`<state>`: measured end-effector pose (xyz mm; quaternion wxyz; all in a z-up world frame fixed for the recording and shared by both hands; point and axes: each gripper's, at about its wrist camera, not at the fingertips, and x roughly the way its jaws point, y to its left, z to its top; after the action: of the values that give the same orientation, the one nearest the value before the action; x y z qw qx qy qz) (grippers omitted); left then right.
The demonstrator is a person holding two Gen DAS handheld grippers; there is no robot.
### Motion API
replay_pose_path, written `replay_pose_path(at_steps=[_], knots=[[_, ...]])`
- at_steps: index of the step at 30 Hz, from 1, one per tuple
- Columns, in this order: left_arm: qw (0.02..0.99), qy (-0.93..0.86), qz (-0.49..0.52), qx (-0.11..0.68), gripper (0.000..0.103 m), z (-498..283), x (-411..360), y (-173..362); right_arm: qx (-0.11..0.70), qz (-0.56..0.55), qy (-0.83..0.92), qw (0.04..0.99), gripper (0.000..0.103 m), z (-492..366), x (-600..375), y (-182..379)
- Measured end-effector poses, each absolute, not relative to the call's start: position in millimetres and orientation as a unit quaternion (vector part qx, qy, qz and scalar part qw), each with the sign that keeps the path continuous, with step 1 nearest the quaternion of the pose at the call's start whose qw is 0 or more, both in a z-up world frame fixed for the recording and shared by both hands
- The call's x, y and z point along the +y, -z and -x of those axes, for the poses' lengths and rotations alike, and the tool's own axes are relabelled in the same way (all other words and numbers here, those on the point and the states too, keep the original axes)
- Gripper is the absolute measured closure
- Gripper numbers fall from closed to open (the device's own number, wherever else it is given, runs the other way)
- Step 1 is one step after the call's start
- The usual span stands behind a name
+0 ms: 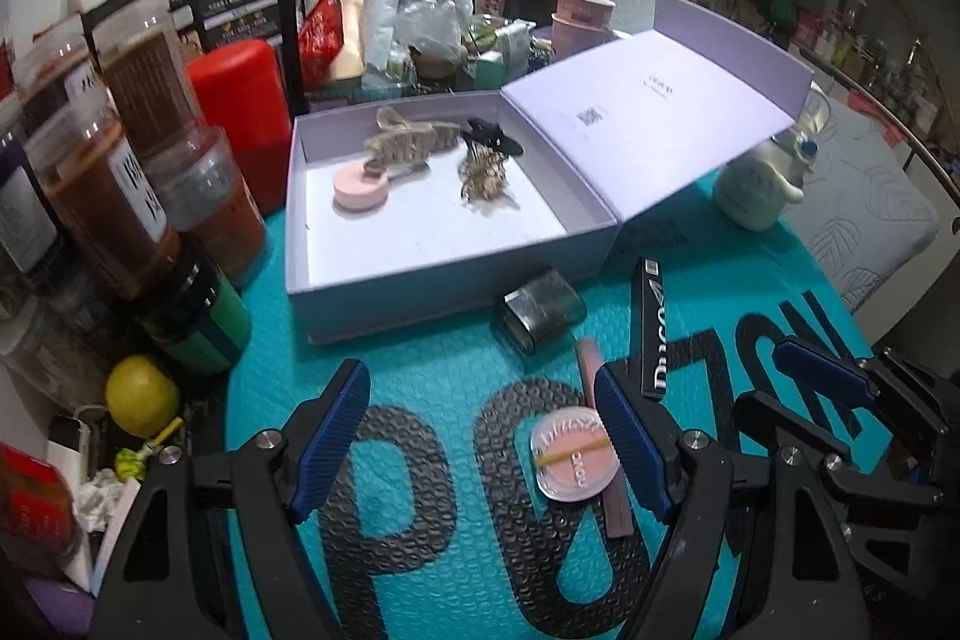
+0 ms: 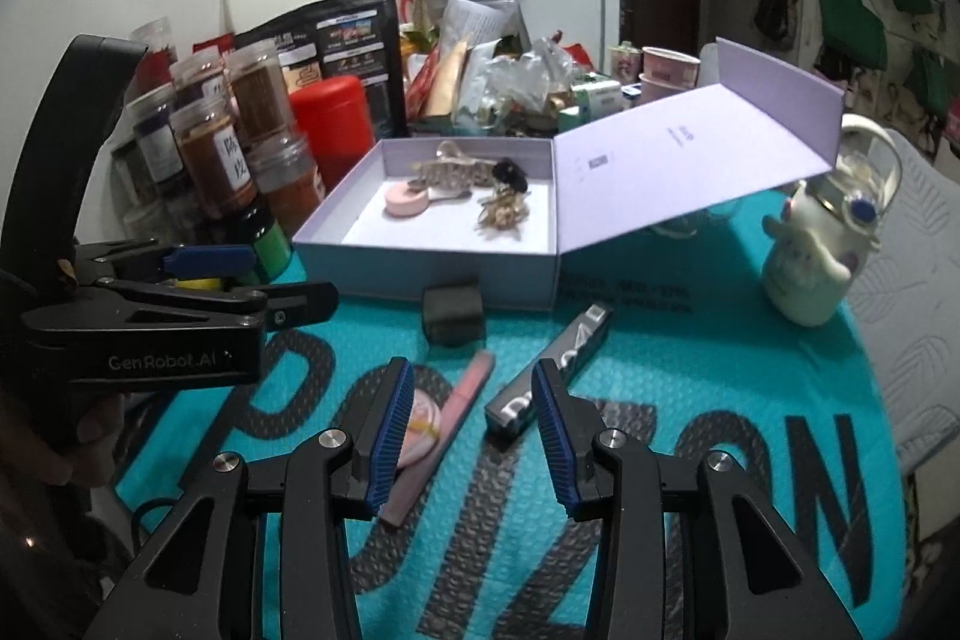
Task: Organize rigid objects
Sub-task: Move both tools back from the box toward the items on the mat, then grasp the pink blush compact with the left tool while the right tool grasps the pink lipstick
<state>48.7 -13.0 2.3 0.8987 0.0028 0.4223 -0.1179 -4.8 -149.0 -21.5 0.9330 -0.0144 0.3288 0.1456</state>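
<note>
Both grippers hovered spread and empty over the teal mat [image 1: 420, 400]: the left gripper [image 1: 480, 436] was low before the round pink compact [image 1: 573, 457], and the right gripper [image 2: 474, 436] faced the pink stick [image 2: 462, 394] and the long dark box [image 2: 552, 364]. The open lavender box [image 2: 432, 274] behind already held a pink disc [image 2: 407, 203] and hair clips [image 2: 456, 172]. A sound pick would likely centre the compact between the pads, since it overlapped the stick, and then lift straight up.
</note>
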Motion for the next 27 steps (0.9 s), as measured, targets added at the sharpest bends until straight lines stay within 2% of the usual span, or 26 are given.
replay_pose_path(at_steps=[14,24,26,27], knots=[[0.889,0.124,-0.005,0.441,0.026,-37,-12,31,0.377,0.01,-0.174,0.91,0.062,9,-135,71],[0.875,0.143,0.037,0.461,0.026,-30,-1,47,0.411,-0.009,-0.207,0.888,0.063,1,-121,101],[0.875,0.141,0.037,0.462,0.026,-31,-2,48,0.414,-0.002,-0.207,0.886,0.066,0,-117,105],[0.874,0.141,0.038,0.463,0.026,-31,-2,49,0.415,0.006,-0.201,0.888,0.073,-1,-115,107]])
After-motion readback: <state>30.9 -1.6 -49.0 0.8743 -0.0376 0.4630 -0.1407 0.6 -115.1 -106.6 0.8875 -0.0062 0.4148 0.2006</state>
